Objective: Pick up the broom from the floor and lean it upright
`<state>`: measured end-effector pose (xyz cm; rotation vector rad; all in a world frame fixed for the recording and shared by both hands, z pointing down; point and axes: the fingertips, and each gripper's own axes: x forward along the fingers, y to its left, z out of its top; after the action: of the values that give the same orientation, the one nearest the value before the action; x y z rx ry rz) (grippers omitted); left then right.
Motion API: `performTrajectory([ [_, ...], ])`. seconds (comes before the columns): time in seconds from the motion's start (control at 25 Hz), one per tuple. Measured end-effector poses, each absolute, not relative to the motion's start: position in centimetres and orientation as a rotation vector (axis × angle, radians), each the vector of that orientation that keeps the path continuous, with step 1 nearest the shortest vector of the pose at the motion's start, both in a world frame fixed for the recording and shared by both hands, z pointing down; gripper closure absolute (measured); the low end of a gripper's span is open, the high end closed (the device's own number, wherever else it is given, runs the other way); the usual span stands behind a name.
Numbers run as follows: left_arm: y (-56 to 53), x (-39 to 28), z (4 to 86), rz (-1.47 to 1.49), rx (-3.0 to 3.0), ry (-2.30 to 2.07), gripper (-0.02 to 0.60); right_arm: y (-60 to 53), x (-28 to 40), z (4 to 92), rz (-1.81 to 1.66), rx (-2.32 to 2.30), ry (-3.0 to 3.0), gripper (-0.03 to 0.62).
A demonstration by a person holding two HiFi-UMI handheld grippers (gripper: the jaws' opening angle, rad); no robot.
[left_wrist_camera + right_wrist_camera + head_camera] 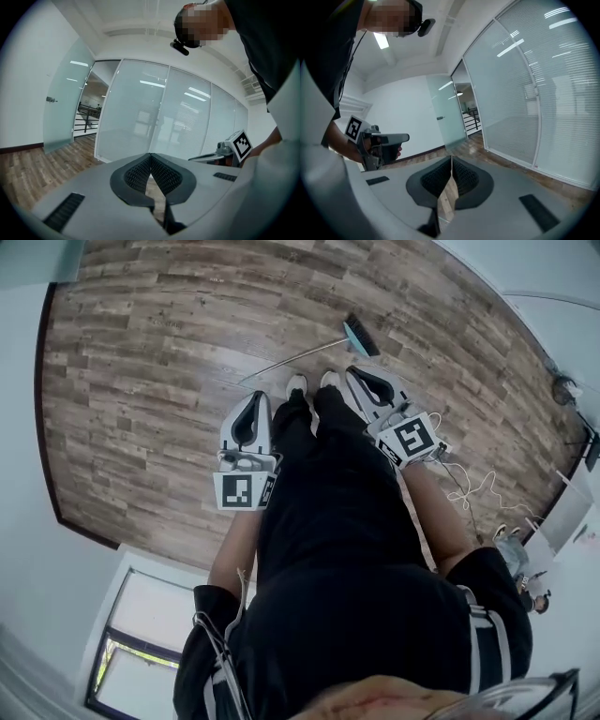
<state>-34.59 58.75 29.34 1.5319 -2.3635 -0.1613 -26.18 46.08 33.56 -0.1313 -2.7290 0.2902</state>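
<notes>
A broom (309, 353) lies flat on the wooden floor (150, 362) just beyond the person's shoes, its teal head (359, 334) with dark bristles to the right and its thin silver handle running left. My left gripper (256, 401) hangs shut beside the left leg, nothing between its jaws. My right gripper (360, 377) is shut too, by the right leg, its tip near the broom head but apart from it. In the left gripper view my left gripper (150, 159) has its jaws together; in the right gripper view my right gripper (451, 161) likewise.
Frosted glass partitions (154, 117) and a glass door (450, 117) stand ahead of the grippers. White walls border the floor at the left and far right. A white cable (473, 493) lies on the floor at the right, with small objects beyond it.
</notes>
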Motion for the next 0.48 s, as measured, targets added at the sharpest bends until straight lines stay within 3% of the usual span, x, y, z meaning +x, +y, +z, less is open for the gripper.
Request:
performTrajectory([
  [0.36,58.2,-34.8,35.0,-0.133,1.363,-2.392,0.564,44.2,-28.7,44.5,-0.083,-0.312,-2.497,0.576],
  [0.48,57.3,-35.1,38.0,-0.121,1.338,-2.387,0.563,43.9,-29.3,48.7,-0.049,-0.361,-2.421,0.574],
])
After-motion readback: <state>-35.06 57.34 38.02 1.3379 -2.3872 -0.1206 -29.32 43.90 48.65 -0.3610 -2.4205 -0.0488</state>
